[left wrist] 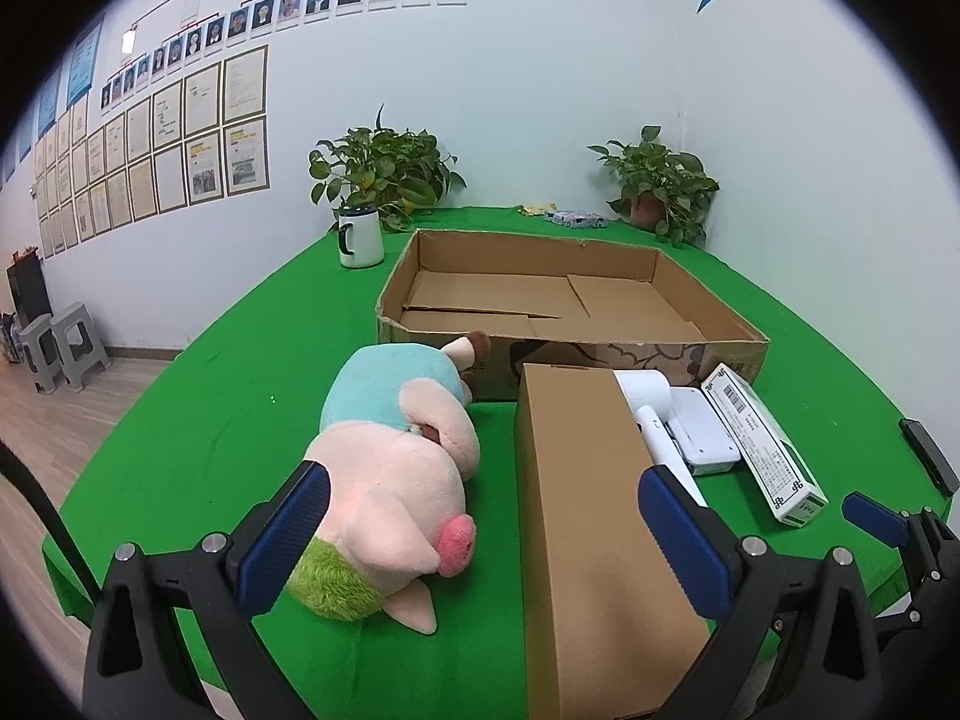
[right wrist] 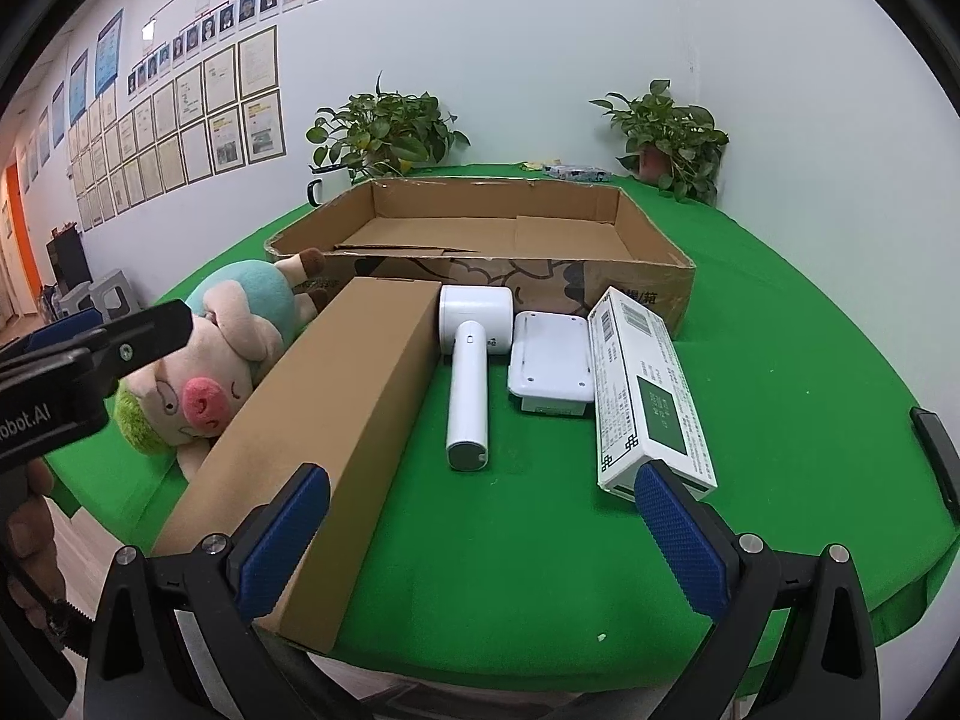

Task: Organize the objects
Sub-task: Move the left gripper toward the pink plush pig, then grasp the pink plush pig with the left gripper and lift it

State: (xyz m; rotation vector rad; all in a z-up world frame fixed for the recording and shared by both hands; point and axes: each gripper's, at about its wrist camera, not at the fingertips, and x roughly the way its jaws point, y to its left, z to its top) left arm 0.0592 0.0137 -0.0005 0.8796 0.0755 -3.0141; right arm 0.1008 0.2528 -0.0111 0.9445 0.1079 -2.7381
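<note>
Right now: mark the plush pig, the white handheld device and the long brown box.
plush pig [left wrist: 390, 480]: left wrist view, on its pink head.
white handheld device [right wrist: 469, 402]: right wrist view, on its handle.
long brown box [right wrist: 336, 420]: right wrist view, on its top face.

White wall [left wrist: 510, 90] (covered in framed papers [left wrist: 162, 144]), wooden floor [left wrist: 54, 420], grey stools [left wrist: 57, 348].

Beyond the right gripper [right wrist: 480, 528], the white mug [right wrist: 316, 189] hid behind the open cardboard tray [right wrist: 480, 264]; the wall's framed documents [right wrist: 180, 120] were too small to read.
</note>
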